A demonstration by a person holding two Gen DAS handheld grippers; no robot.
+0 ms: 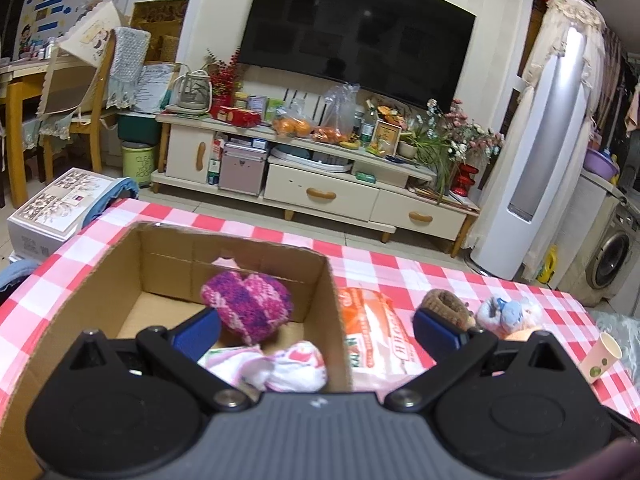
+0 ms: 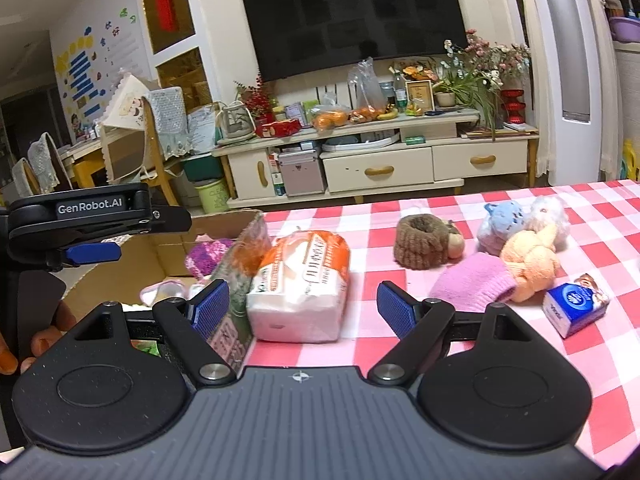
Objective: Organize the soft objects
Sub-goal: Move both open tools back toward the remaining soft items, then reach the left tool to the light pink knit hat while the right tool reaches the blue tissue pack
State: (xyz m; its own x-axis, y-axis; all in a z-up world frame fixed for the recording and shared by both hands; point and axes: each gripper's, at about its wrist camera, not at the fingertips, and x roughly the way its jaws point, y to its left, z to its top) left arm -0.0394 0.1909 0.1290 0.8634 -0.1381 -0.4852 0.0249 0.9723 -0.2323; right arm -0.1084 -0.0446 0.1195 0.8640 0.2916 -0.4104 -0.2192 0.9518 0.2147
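Dim, warm indoor light, perhaps from overhead; soft shadows; strong fisheye bending at edges; slight blur throughout.

Open-topped brown cardboard box: its left half is bare floor; a purple-pink knitted heart and a white-pink cloth bundle fill the right. An orange-white plastic tissue pack stands just beside the box wall. Bare checked tablecloth separates the pack from a brown knitted cup.

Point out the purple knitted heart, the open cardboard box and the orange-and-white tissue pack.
Purple knitted heart [image 1: 248,304]: left wrist view, middle of its knitted face.
Open cardboard box [image 1: 326,304]: left wrist view, right wall.
Orange-and-white tissue pack [image 2: 300,284]: right wrist view, top of wrapper.
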